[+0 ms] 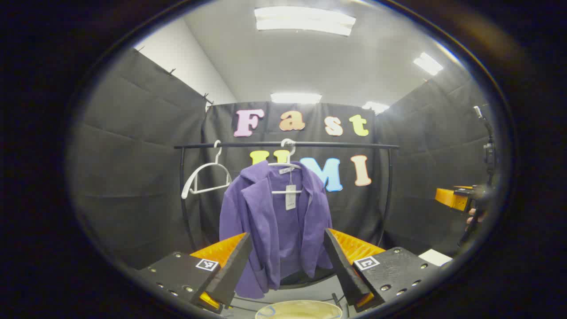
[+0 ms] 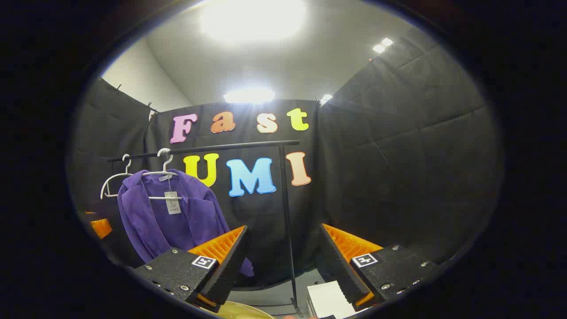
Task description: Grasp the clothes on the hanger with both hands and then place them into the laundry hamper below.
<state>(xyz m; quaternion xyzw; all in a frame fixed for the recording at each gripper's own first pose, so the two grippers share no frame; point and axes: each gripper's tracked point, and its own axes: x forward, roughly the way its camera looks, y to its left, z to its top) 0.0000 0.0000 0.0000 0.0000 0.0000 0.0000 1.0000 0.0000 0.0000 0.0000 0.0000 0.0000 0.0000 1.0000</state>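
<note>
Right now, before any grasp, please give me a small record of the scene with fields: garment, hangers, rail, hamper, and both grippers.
garment: purple jacket, hanging open on a white hanger, paper tag at the collar
spare hanger: empty white hanger, beside the jacket on the same rail
rail: black clothes rail, in front of the booth wall
hamper: pale rim low in the left gripper view, below the jacket
left gripper: open, apart from the jacket
right gripper: open, holding nothing

Ceiling light panels (image 1: 304,20) illuminate the booth; one ceiling panel (image 2: 253,17) blooms into glare in the right gripper view. Fisheye distortion bends edges; periphery soft
</note>
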